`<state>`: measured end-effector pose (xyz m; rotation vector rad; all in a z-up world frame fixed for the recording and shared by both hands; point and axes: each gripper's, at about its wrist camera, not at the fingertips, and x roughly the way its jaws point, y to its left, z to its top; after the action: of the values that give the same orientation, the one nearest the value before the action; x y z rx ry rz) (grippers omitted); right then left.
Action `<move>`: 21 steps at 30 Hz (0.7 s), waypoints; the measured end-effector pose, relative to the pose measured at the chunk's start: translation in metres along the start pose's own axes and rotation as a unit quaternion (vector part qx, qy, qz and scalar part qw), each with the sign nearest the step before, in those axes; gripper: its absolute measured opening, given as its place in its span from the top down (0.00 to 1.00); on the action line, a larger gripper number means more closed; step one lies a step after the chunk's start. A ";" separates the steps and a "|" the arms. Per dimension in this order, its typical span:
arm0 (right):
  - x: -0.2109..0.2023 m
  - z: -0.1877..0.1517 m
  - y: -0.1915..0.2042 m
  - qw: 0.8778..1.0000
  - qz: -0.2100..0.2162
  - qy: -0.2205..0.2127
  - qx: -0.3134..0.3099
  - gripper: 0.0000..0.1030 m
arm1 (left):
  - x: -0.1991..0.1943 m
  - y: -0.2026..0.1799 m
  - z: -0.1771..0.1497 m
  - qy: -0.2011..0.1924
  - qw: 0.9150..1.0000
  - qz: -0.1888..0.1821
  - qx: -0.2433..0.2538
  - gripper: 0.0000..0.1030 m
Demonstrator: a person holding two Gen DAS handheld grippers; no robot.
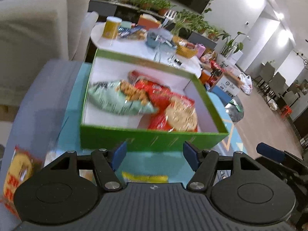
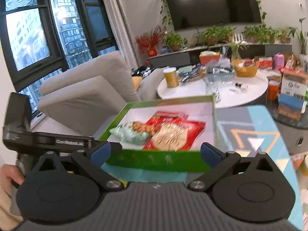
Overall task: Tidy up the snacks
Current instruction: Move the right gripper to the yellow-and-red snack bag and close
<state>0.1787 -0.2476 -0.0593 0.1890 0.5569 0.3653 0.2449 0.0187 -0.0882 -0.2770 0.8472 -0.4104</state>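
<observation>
Left wrist: both hand-held grippers, left (image 1: pixel 155 155) and right (image 2: pixel 155 153), gape empty; green box (image 1: pixel 154 138) of snack bags (image 1: pixel 123 100) just ahead.

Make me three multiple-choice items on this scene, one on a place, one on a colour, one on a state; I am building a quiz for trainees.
1. Where does the pale green snack bag lie?
A. in the box
B. on the round table
C. on the sofa

2. What colour is the outside of the box?
A. blue
B. green
C. red

3. How is the left gripper?
A. shut on a bag
B. shut, holding nothing
C. open, holding nothing

Answers: 1 A, the bag rests inside the box walls. 2 B, its front wall is green. 3 C, its fingers stand apart with nothing between them.
</observation>
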 end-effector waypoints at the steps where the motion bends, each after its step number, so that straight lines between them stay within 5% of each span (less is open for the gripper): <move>1: -0.001 -0.002 0.001 1.000 0.002 0.004 0.001 0.07 | 0.001 0.001 -0.003 0.005 1.000 0.000 -0.003 0.40; 21: 0.008 -0.062 0.038 0.992 0.077 0.101 0.009 0.07 | 0.023 0.014 -0.031 0.051 0.998 0.012 -0.033 0.40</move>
<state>0.1401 -0.2044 -0.1047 0.2137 0.7475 0.5326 0.2379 0.0182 -0.1282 -0.3089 0.9638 -0.3757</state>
